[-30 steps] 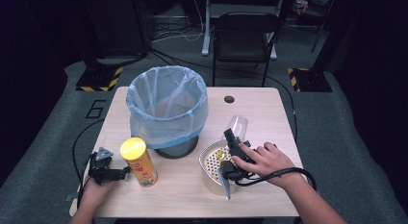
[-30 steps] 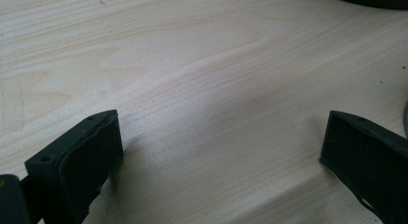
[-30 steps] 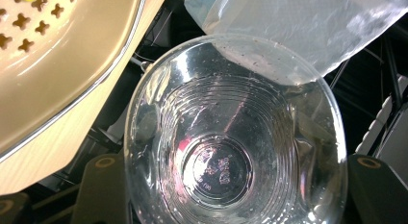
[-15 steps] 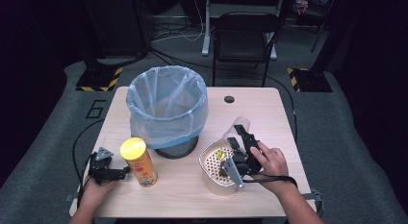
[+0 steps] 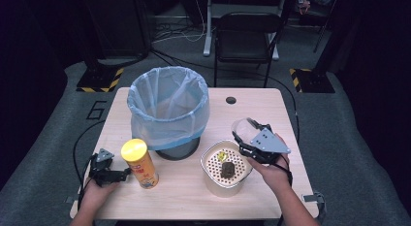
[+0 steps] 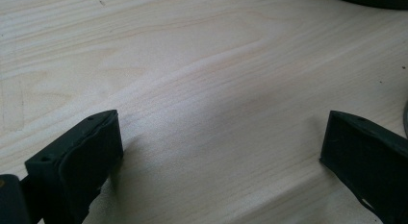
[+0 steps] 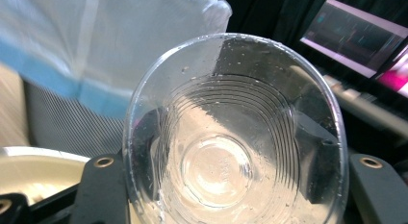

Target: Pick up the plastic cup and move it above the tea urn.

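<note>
A clear plastic cup (image 5: 244, 129), tipped on its side near the desk's (image 5: 271, 114) right edge, is pinched by the right gripper (image 5: 247, 138) just beside the perforated container (image 5: 224, 169), while the left gripper (image 5: 127, 171), jaws spread, rests near the front-left corner.

Not much to read here. The one clear thing is a big "6" (image 5: 98, 110) marked on the grey floor mat (image 5: 58, 138), just off the far-left corner of the table (image 5: 271, 114) in the high view. Also on the floor, on either side beyond the table's far edge, there are two black-and-yellow hazard-striped plates (image 5: 99, 80), warning stripes, no words. The yellow-lidded can (image 5: 140, 163) near the table's front-left has a red and yellow printed label, but it's too small and blurry to make out any brand or lettering. The base of the clear plastic cup (image 7: 216, 168) in the right gripper view has some embossed marking, unreadable.
</note>
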